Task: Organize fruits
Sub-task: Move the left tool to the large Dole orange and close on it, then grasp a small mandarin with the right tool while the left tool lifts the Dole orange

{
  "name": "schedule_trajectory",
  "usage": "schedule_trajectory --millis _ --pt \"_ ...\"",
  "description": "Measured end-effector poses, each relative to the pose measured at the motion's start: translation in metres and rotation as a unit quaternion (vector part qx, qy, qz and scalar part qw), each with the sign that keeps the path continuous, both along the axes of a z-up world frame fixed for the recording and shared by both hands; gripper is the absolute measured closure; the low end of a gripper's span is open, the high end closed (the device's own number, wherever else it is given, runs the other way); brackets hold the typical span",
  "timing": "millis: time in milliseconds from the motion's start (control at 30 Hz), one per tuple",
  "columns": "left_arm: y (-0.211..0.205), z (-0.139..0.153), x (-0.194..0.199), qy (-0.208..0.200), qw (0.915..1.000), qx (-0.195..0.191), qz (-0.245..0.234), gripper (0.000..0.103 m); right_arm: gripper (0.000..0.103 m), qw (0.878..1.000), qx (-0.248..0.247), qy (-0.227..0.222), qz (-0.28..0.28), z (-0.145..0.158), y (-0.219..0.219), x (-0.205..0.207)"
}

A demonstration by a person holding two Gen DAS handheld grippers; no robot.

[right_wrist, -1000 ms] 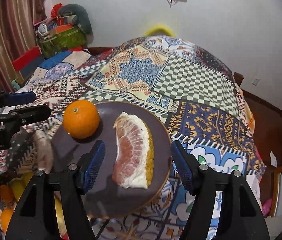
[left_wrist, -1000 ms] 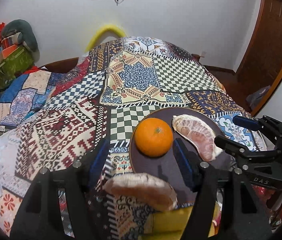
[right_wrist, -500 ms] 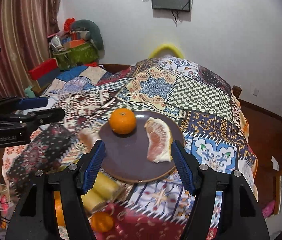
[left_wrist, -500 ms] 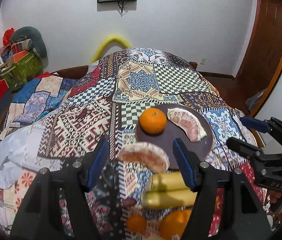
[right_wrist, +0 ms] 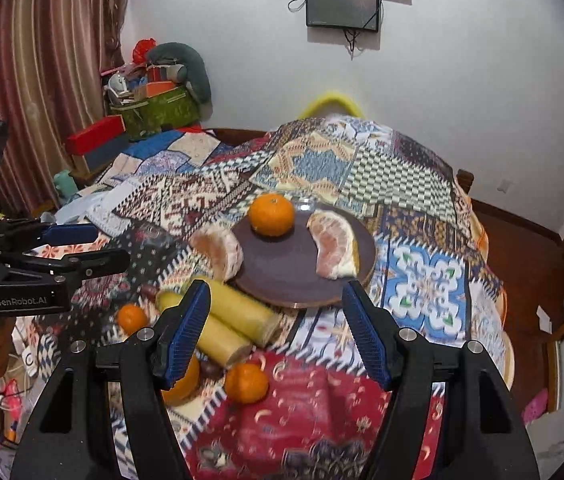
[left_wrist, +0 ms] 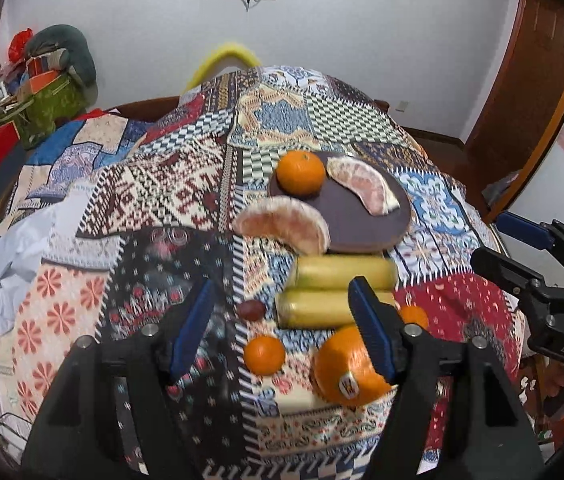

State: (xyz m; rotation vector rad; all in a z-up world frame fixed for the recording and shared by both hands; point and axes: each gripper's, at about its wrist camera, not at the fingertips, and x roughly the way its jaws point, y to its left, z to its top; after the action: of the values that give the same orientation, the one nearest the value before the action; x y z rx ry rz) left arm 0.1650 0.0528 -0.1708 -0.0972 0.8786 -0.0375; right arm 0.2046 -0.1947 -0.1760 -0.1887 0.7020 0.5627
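Observation:
A dark round plate [left_wrist: 362,226] [right_wrist: 282,268] on the patchwork cloth carries an orange [left_wrist: 301,172] [right_wrist: 271,215] and a peeled pomelo segment [left_wrist: 362,186] [right_wrist: 334,246]. A second pomelo segment [left_wrist: 282,222] [right_wrist: 217,252] lies against the plate's left rim. Nearer me lie two yellow banana-like pieces [left_wrist: 338,272] [right_wrist: 241,312], a big stickered orange [left_wrist: 346,368], small oranges [left_wrist: 263,354] [right_wrist: 245,382] and a dark little fruit [left_wrist: 250,309]. My left gripper [left_wrist: 282,320] [right_wrist: 69,248] hovers above these, jaws opening, nothing between them. My right gripper [right_wrist: 275,328] [left_wrist: 522,256] is open and holds nothing.
The patchwork cloth [left_wrist: 153,184] drapes over the table edges. A green box of clutter [right_wrist: 153,112] and a red box [right_wrist: 93,136] stand at the far left. A screen [right_wrist: 342,6] hangs on the white wall, and a wooden door [left_wrist: 522,100] is at right.
Both grippers have drawn back from the plate, so it looks smaller and the near fruits have come into view. The second pomelo segment stays beside the plate.

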Motion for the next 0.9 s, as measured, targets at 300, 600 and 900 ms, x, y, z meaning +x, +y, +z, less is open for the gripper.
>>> schedule_trajectory --millis 300,600,900 --pt "-0.027 -0.021 -0.01 0.028 0.9993 -0.023 -0.012 0.023 0.038 0.999 -0.008 0.034 -0.009 -0.024 -0.015 -0.019" --pt "-0.051 -0.051 -0.007 0.065 0.9975 -0.02 -0.017 0.022 0.038 0.998 -0.005 0.056 -0.028 -0.039 -0.038 -0.029" --pt "-0.073 -0.071 -0.005 0.071 0.9971 0.004 -0.029 0.025 0.038 0.997 0.003 0.076 -0.027 -0.051 -0.048 -0.029"
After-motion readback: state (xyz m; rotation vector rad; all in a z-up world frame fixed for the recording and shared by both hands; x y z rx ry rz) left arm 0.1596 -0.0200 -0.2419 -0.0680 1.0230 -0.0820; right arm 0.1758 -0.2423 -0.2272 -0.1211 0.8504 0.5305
